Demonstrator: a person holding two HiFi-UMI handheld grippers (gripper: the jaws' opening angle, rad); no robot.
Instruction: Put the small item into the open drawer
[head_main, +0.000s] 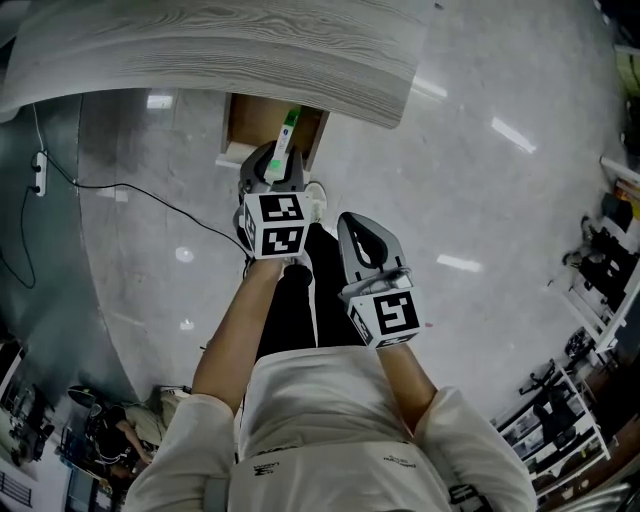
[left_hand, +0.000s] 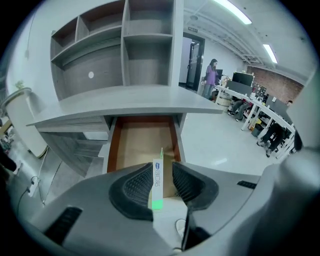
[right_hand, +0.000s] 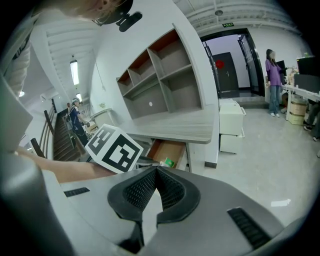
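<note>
The small item (head_main: 285, 145) is a thin white stick with a green end. It lies between the jaws of my left gripper (head_main: 272, 165), just over the front of the open wooden drawer (head_main: 245, 120). In the left gripper view the item (left_hand: 157, 182) leans on the left pad, with a gap to the right pad; the left gripper (left_hand: 162, 172) is open. The drawer (left_hand: 142, 142) looks bare inside. My right gripper (head_main: 360, 235) hangs back at the right, and in its own view the right gripper (right_hand: 156, 172) is shut on nothing.
The drawer sits under a grey wood-grain desk top (head_main: 200, 45) with open shelves (left_hand: 100, 60) above. A black cable (head_main: 130, 190) crosses the floor at left. A white cabinet (right_hand: 231, 125) stands right of the desk. People stand far off (left_hand: 212, 75).
</note>
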